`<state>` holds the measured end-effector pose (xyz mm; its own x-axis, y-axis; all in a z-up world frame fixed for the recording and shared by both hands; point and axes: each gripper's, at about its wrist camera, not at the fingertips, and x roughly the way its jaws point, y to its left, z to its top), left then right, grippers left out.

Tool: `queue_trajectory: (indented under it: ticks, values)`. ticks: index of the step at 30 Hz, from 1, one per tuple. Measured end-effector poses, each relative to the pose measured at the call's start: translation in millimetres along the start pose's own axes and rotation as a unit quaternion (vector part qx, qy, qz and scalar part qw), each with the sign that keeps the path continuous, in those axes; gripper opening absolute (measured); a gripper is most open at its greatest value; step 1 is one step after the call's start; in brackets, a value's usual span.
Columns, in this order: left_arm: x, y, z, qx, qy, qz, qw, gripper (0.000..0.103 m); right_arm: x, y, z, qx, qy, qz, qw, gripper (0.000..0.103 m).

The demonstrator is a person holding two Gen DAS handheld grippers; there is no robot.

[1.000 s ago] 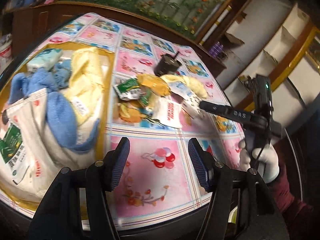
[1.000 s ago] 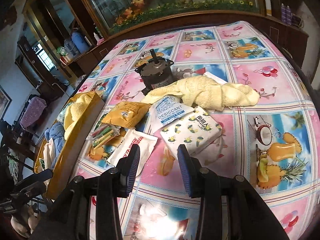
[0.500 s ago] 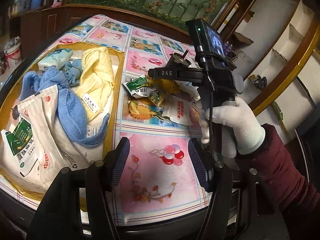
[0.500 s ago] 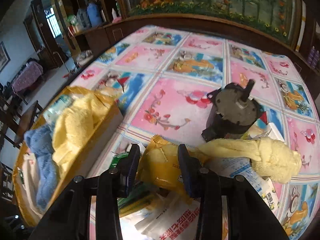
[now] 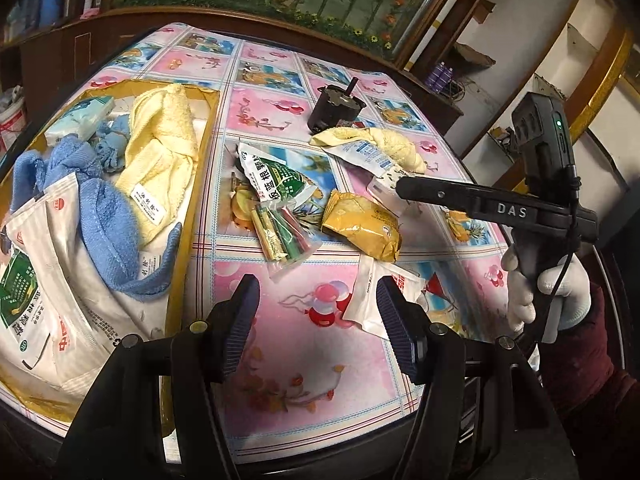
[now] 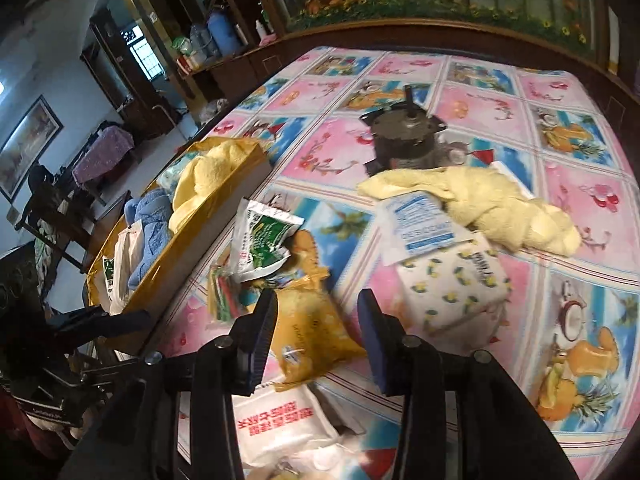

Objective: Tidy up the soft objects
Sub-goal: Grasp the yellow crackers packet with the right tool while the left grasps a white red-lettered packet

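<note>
Yellow pouch (image 6: 316,332) sits on the tablecloth (image 6: 580,192) between our right gripper (image 6: 318,336) jaws, which just spread and aren't pinching it. Our left gripper (image 5: 320,320) hangs open, empty, beside the box (image 5: 200,184) of towels (image 5: 160,152).

**Terry, film and glossy oilcloth**

The pink-and-blue picture tablecloth (image 5: 320,344) shines like wiped vinyl. The blue looped terry towel (image 5: 100,216) and pale yellow terry towel (image 5: 160,152) look matt and nubbly. The mustard-yellow crinkled pouch (image 5: 362,226), at three o'clock of them, seems glossy plastic film. The dark cylindrical motor (image 6: 404,140) looks dull metal.
</note>
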<state>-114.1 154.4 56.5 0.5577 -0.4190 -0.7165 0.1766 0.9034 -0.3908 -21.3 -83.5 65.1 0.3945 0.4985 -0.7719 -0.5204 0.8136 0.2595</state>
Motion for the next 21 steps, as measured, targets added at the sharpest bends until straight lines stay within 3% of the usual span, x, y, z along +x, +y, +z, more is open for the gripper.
queue_trajectory:
  ticks: [2,5,10,13,14,15,16,21]
  values:
    - [-1,1,1,-0.007,-0.003,-0.003,1.0000,0.061,2,2,-2,-0.008,0.003,0.012,1.000,0.059]
    - [0,-1,1,-0.008,0.002,0.001,1.0000,0.061,14,14,-4,-0.035,0.013,0.014,0.999,0.061]
    - [3,-10,-1,0.007,0.012,0.007,0.9999,0.061,51,36,-3,-0.096,0.039,-0.034,0.994,0.067]
    - [9,-15,-1,0.012,0.019,0.008,0.9997,0.061,68,34,-5,-0.092,0.059,-0.042,0.993,0.067]
    - [12,-18,-2,0.015,0.023,0.008,0.9996,0.061,68,30,-5,-0.079,0.059,-0.036,0.994,0.066]
    - [15,-21,-3,0.020,0.026,0.005,0.9994,0.061,65,27,-5,-0.070,0.055,-0.027,0.996,0.051]
    - [17,-25,-4,0.026,0.030,0.001,0.9992,0.061,62,21,-5,-0.054,0.056,-0.015,0.997,0.046]
    - [35,-53,-12,0.085,0.046,-0.019,0.9951,0.061,45,-9,-15,-0.006,0.042,-0.026,0.999,0.044]
